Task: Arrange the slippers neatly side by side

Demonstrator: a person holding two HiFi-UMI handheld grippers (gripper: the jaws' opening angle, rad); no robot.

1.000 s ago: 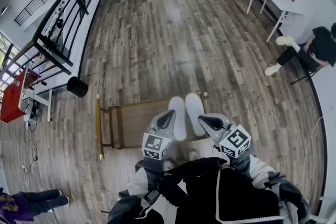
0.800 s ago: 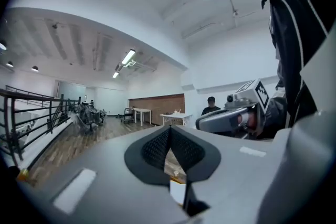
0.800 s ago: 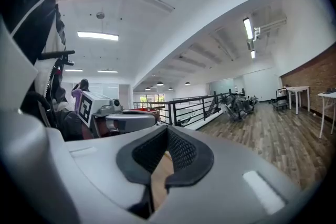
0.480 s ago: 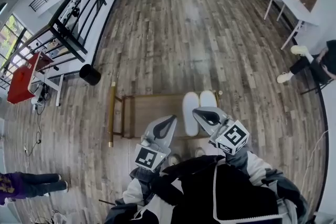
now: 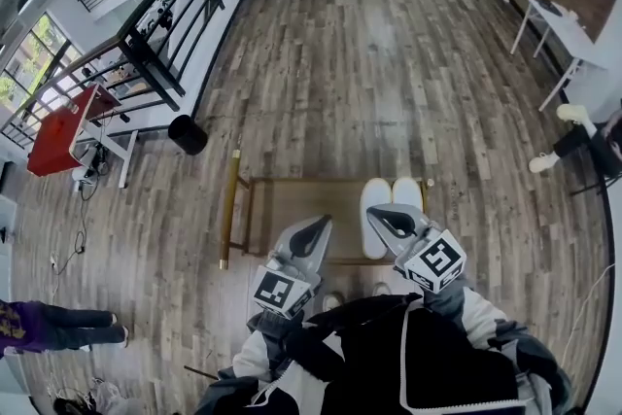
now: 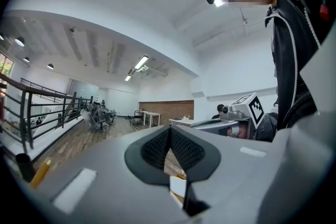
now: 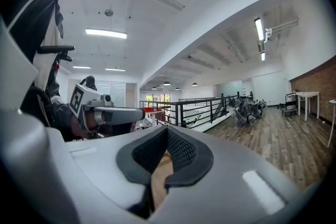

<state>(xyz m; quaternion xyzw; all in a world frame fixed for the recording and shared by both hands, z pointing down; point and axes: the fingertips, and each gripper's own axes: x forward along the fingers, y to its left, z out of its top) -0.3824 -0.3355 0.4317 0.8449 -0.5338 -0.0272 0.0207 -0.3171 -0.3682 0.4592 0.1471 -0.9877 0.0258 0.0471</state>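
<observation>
Two white slippers (image 5: 389,209) lie side by side, toes away from me, at the right end of a low wooden rack (image 5: 292,209) on the floor. My left gripper (image 5: 317,230) is raised above the rack's near edge, left of the slippers, its jaws shut and empty. My right gripper (image 5: 383,217) hovers over the heel end of the slippers, apart from them, also shut with nothing between its pads. In the left gripper view the closed black pads (image 6: 170,147) point level across the room, with the right gripper (image 6: 241,113) beside them. The right gripper view shows its pads (image 7: 167,153) pressed together.
A black bucket (image 5: 187,134) stands on the wood floor left of the rack. A black railing (image 5: 165,24) runs along the left, with a red table (image 5: 60,126) beyond it. White tables (image 5: 569,39) stand at right, where a seated person's feet (image 5: 573,136) show. Another person (image 5: 49,326) is at lower left.
The head view has shifted, so the rack and slippers sit further right and lower in frame. Both grippers stay shut and raised in front of me, away from the slippers.
</observation>
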